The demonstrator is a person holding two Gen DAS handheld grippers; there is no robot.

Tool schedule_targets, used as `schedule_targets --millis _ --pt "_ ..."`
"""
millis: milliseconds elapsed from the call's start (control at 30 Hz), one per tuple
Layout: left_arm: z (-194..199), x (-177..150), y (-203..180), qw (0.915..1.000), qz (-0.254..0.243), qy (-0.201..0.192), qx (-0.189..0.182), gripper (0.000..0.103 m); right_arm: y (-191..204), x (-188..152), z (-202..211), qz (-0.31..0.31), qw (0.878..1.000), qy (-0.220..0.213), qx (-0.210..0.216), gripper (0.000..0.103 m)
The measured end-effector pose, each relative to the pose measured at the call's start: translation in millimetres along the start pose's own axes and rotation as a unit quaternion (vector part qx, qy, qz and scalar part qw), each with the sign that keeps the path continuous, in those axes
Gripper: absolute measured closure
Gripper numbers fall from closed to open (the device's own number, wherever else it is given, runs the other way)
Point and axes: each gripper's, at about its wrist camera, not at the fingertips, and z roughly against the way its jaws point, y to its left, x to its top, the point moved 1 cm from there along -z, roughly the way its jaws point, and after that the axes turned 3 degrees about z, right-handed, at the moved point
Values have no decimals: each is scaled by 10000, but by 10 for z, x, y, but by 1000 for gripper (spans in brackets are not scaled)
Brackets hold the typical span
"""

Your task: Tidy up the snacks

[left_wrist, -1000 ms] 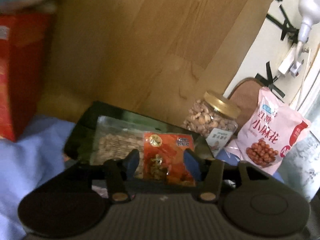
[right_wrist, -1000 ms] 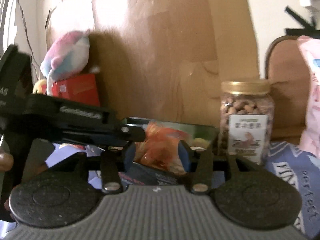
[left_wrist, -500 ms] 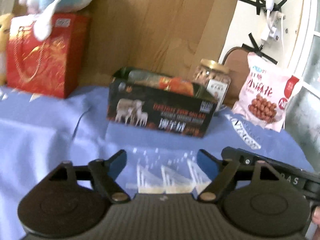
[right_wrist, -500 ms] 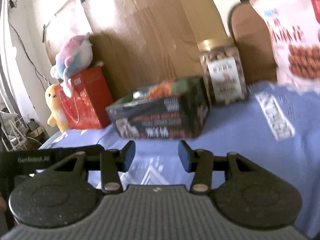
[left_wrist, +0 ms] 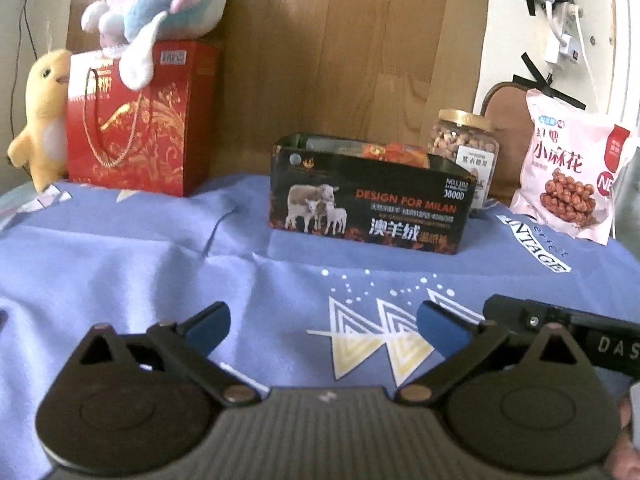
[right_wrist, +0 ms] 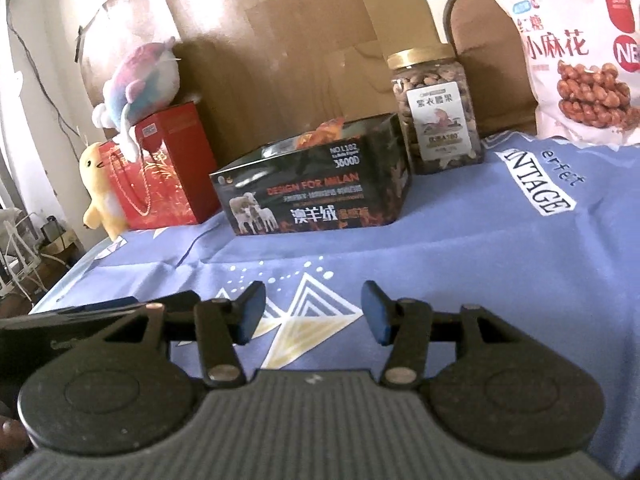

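- A rectangular dark printed box (left_wrist: 370, 196), open-topped, is seen on wrinkled blue cloth (left_wrist: 120, 272); glossy orange snack packets (left_wrist: 400, 152) are held inside.
- Both the left gripper (left_wrist: 322, 326) and right gripper (right_wrist: 313, 314) are opening, fingers apart, nothing between.

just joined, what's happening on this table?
A person is sorting snacks with two handheld grippers. Both the left gripper and right gripper hang over the blue cloth, jaws opening with nothing between them. An orange packet sits in the black box. The nut jar and pink snack bag stand outside it.
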Motion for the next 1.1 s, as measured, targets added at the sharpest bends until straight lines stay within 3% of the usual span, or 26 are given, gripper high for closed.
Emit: schedule_targets --millis 67,567,867,1100 --pt "13 -9 -21 10000 -53 -47 49 0 -1 -6 3 -10 10000 -20 -26 42" --pt "78 11 5 9981 -12 -359 493 0 33 -12 19 100 9998 -135 -76 41" --pt "134 -37 -103 9932 -445 -575 913 0 29 -11 19 79 9998 -147 -79 40" --pt "118 -31 -42 9964 -296 -436 668 0 26 -7 22 63 9998 -157 -84 39"
